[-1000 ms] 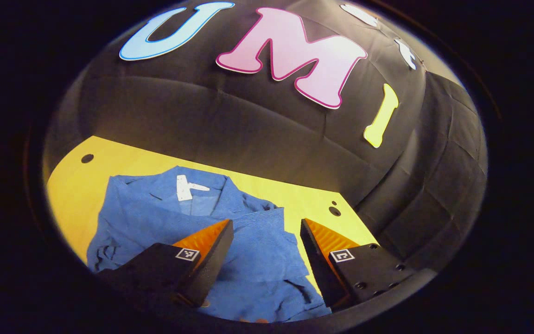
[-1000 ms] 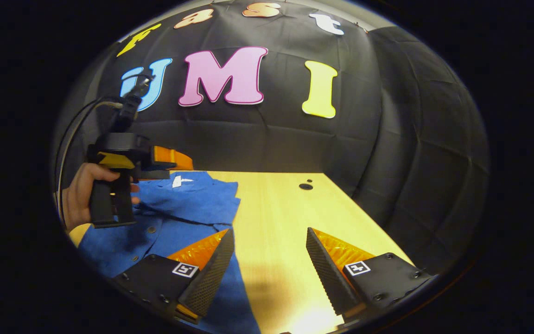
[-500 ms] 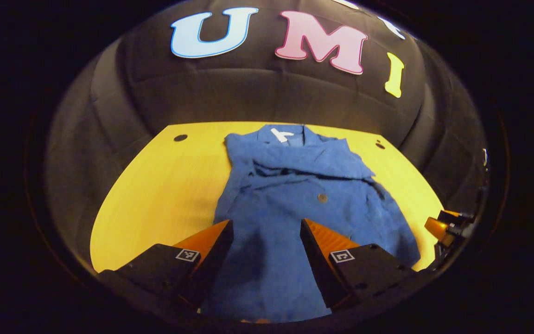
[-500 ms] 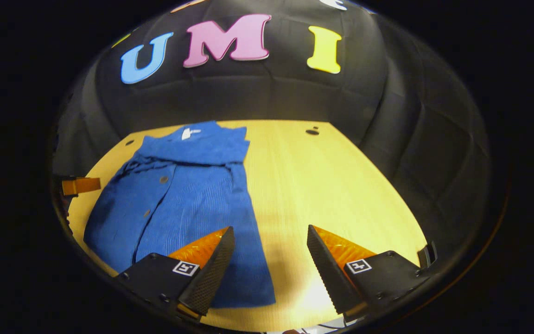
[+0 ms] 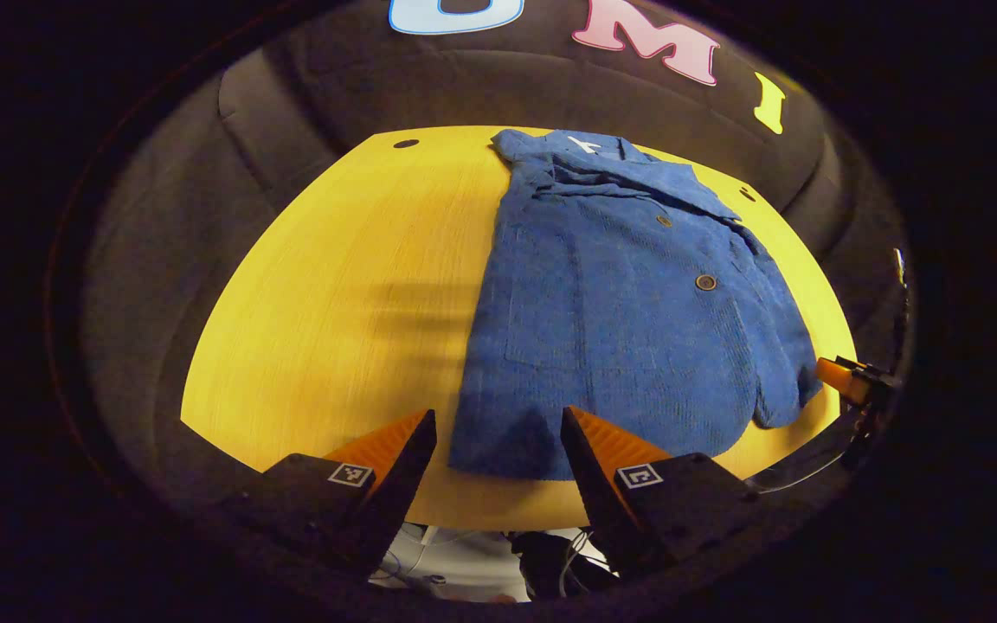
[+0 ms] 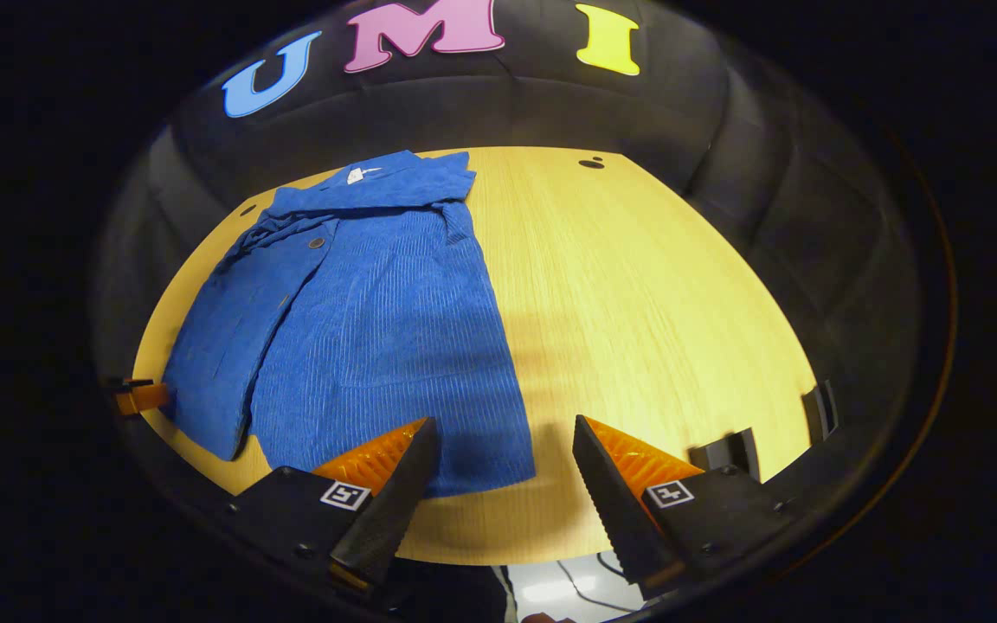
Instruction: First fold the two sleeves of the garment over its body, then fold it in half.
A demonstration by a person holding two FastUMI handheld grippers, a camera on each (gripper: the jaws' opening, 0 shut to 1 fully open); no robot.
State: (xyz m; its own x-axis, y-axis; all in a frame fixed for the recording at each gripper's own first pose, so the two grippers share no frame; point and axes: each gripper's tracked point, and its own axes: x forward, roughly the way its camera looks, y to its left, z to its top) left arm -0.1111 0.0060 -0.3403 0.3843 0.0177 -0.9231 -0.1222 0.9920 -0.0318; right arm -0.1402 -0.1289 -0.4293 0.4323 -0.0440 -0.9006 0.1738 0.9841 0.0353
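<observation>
A blue corduroy garment lies flat on the yellow wooden table, collar toward the booth's black wall and hem toward the near edge. Both sleeves are folded in across its upper body, just below the collar, and a white label shows inside the neck.

The left tool hovers above the near table edge with its jaws wide apart and nothing between them, the garment's hem corner showing beyond the gap. The right tool likewise stands wide open and empty, near the opposite corner of the hem. In the left gripper view, part of the right tool appears at the far right edge, beside the garment.
</observation>
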